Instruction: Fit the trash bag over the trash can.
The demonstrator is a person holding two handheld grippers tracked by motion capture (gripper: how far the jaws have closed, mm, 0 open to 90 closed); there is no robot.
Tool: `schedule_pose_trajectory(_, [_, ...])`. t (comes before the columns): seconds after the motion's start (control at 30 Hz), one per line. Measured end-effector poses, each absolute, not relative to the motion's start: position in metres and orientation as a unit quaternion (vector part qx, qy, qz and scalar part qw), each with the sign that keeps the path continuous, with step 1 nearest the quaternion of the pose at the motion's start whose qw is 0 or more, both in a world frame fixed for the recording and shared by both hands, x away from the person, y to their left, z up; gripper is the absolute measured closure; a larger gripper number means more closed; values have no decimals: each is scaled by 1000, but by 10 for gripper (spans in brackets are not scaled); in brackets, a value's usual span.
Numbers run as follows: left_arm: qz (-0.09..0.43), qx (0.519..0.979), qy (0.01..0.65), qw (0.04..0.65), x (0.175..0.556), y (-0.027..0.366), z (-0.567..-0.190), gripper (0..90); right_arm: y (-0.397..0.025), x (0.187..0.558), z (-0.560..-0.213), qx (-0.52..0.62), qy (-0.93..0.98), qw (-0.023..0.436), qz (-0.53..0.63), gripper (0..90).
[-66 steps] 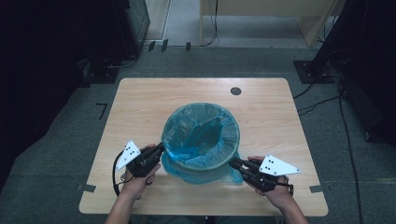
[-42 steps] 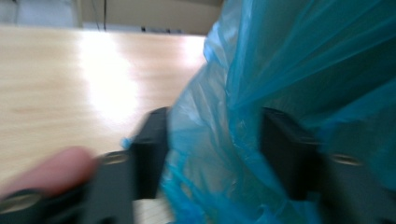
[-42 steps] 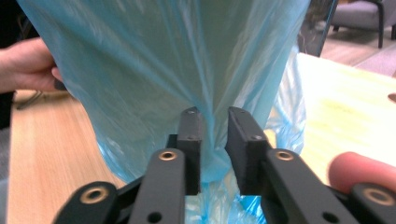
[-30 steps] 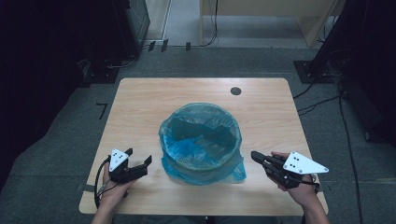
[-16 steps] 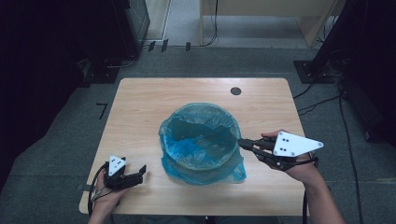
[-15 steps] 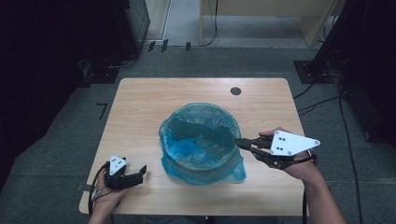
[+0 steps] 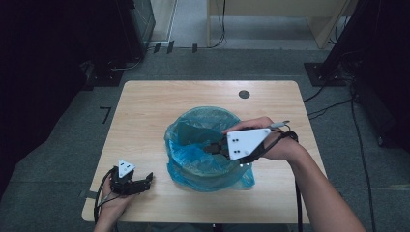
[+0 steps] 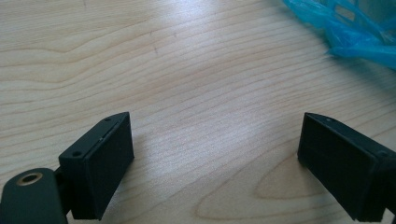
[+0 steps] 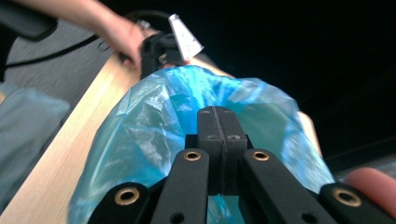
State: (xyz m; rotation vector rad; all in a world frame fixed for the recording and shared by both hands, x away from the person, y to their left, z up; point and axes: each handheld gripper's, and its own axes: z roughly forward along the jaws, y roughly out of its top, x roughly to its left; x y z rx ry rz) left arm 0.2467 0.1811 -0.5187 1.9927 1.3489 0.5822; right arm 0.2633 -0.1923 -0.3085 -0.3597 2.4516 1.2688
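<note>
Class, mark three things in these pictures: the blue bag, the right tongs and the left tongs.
blue bag [image 7: 193,126]: high view, on its far left rim.
right tongs [image 9: 218,122]: right gripper view, on the seam between the shut tips.
left tongs [image 8: 212,154]: left gripper view, midway between the spread tips.

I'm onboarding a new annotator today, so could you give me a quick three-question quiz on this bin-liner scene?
1. True or false: the left gripper has its jaws wide apart above bare wood of the table.
2. Where is the right gripper? A) over the mouth of the blue bag B) resting on the table's far edge C) off the table
3. Fill in: the right gripper's jaws are ____.

Key: 1 true; 2 A; 3 shut, pressed together with nothing visible between them.
</note>
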Motion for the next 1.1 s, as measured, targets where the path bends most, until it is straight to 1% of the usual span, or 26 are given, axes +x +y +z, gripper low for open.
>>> schedule_pose_trajectory(0.1, [222,761,515,327,247,181,-519,100,-171,273,-310,-155,881,158,418,900])
schedule_pose_trajectory(0.33, [222,760,515,327,247,181,-519,102,-144,287,-318,-194,894,147,376,900])
schedule_pose_trajectory(0.5, [222,760,515,327,247,182,-519,103,-127,297,-330,-233,900,140,342,900])
schedule_pose_trajectory(0.6, [222,760,515,328,247,182,-519,104,-118,303,-343,-233,911,119,319,900])
schedule_pose_trajectory(0.8, [220,759,517,330,247,182,-519,106,-113,313,-359,-222,927,95,289,900])
schedule_pose_trajectory(0.87, [220,759,517,330,247,182,-519,106,-111,320,-369,-217,935,83,268,900])
schedule_pose_trajectory(1.1, [222,756,519,330,247,182,-518,121,-103,324,-383,-224,943,66,238,900])
